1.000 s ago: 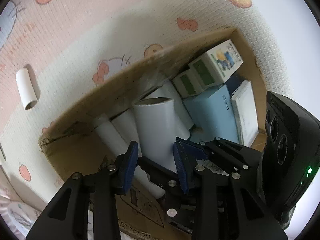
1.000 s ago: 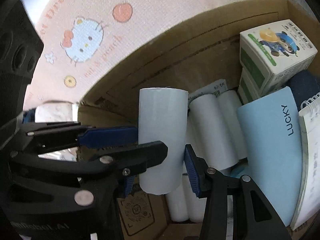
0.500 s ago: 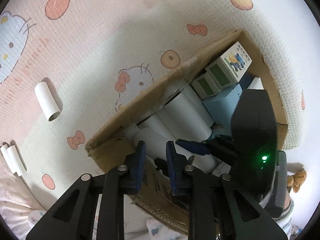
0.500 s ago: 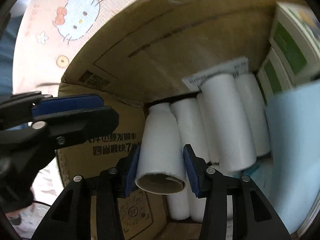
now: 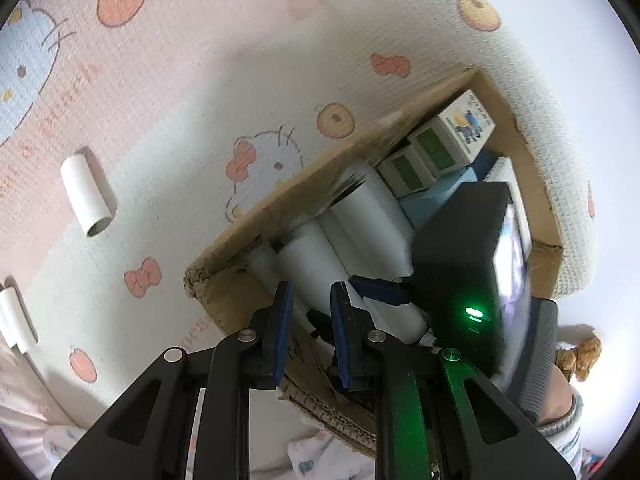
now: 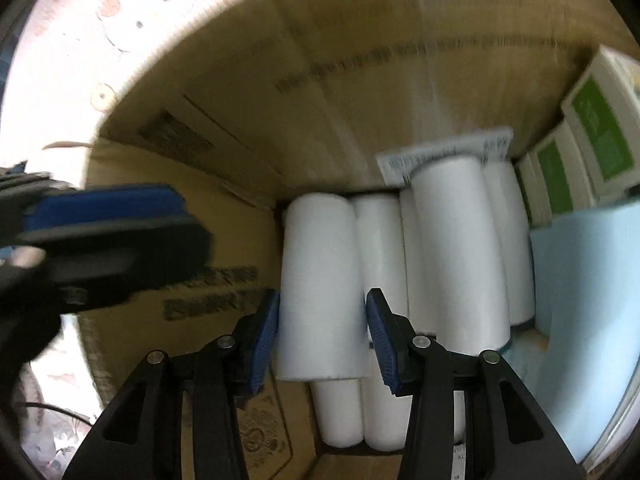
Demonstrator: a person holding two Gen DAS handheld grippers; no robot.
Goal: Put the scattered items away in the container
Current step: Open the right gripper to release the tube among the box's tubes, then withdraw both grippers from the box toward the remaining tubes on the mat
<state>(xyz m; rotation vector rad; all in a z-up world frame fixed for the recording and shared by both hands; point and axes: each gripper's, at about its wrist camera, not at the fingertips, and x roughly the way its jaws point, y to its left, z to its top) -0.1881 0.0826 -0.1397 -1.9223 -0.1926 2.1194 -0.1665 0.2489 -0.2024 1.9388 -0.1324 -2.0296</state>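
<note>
My right gripper (image 6: 322, 334) is down inside the cardboard box (image 6: 360, 60), its fingers (image 6: 266, 328) pressed on either side of a white roll (image 6: 320, 280), holding it lengthwise so it lines up with the other white rolls (image 6: 456, 256) already packed side by side against the box wall; I judge that's the tidiest way to fit it into the gap at the left end of the row. The green-panelled cartons (image 6: 600, 136) and a pale blue box (image 6: 580, 280) fill the other end. My left gripper (image 5: 308, 332) hangs above the box corner with nothing between its fingers, which are closing to a narrow gap. One loose roll (image 5: 85, 196) lies out on the cartoon-print mat (image 5: 180, 120), and I expect that one comes next.
</note>
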